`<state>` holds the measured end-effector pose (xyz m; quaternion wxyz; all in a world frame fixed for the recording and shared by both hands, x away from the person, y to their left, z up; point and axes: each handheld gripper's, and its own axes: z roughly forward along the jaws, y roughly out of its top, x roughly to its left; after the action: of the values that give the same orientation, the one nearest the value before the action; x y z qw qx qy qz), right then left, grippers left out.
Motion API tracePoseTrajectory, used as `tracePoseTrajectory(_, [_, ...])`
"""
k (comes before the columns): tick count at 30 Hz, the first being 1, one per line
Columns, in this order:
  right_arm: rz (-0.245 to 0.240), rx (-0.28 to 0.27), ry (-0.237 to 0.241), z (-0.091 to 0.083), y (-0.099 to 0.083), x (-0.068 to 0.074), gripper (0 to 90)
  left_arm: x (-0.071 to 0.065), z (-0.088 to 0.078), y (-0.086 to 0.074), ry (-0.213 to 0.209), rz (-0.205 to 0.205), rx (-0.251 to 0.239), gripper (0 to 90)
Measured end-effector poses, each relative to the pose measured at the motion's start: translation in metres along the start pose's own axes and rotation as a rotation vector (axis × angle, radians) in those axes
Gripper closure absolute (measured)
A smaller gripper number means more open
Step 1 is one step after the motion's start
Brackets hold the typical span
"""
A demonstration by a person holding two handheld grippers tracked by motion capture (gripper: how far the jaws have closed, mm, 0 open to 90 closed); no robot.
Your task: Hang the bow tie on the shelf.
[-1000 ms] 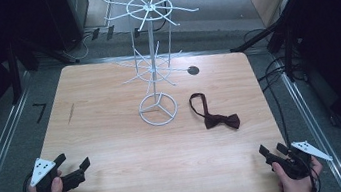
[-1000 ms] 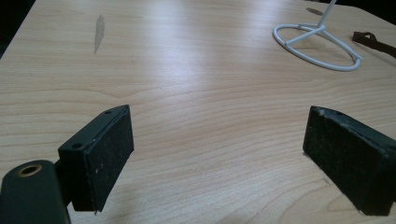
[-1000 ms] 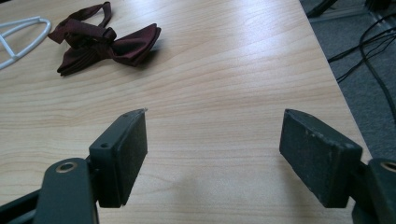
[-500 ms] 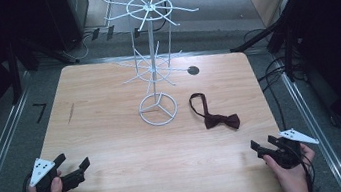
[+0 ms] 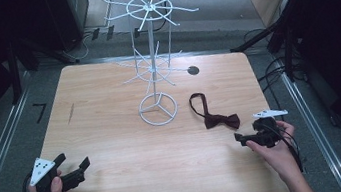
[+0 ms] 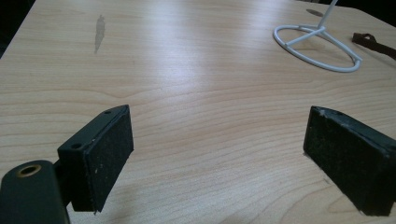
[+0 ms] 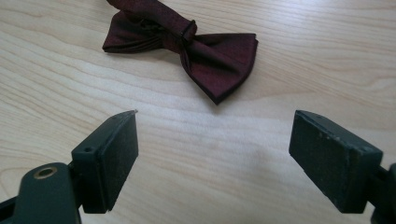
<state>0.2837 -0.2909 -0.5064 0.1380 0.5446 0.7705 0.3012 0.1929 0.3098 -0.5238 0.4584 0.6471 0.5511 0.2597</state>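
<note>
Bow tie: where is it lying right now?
In the high view, the bow tie lies flat on the table's right half, between the white wire stand's ring base and the right tongs.

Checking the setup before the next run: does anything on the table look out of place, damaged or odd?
Little stands out. The dark red bow tie lies flat on the table beside the white wire rack, not hung. A grey streak marks the wood at left.

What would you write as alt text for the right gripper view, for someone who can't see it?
A dark red bow tie lies flat on a light wooden table, just beyond the right gripper. The gripper's two black padded jaws rise from the bottom of the picture, wide open with nothing but bare wood between them, and do not touch the bow tie.
</note>
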Motion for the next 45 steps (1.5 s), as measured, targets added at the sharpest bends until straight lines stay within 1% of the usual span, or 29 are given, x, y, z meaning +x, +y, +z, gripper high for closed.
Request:
tracePoseTrajectory(6, [-0.076,0.045,-0.014,0.007,0.021,0.009,15.1,0.0,0.0,0.0,0.002,0.0,0.003,9.2])
tracePoseTrajectory(13, [-0.131,0.102,-0.013,0.019,0.042,0.018,12.9,0.001,0.0,0.0,0.001,0.0,0.002,9.1])
tracePoseTrajectory(22, [-0.15,0.153,0.009,0.031,0.06,0.027,13.1,0.001,0.0,0.0,-0.006,-0.01,0.003,9.1])
tracePoseTrajectory(26, [-0.145,0.172,0.02,0.036,0.066,0.029,13.1,0.001,0.001,0.0,-0.006,-0.013,0.002,9.1])
tracePoseTrajectory(27, [-0.151,0.183,0.02,0.039,0.069,0.03,13.3,0.001,0.001,0.0,-0.006,-0.013,0.003,9.1])
tracePoseTrajectory(31, [-0.153,0.2,0.026,0.043,0.072,0.031,13.7,0.001,0.001,0.0,-0.007,-0.012,0.004,9.1])
tracePoseTrajectory(33, [-0.144,0.206,0.039,0.045,0.074,0.031,13.8,0.001,0.001,0.0,-0.007,-0.012,0.004,9.1])
tracePoseTrajectory(34, [-0.142,0.212,0.034,0.047,0.075,0.032,13.8,0.001,0.001,0.0,-0.007,-0.012,0.004,9.2])
tracePoseTrajectory(37, [-0.142,0.219,0.039,0.05,0.077,0.033,13.9,0.001,0.001,0.0,-0.008,-0.012,0.004,9.1])
tracePoseTrajectory(40, [-0.144,0.221,0.033,0.052,0.08,0.034,14.6,0.001,0.001,0.0,-0.008,-0.012,0.004,9.2])
tracePoseTrajectory(45, [-0.17,0.23,0.042,0.056,0.085,0.04,16.7,0.001,0.001,0.0,-0.008,-0.013,0.004,9.2])
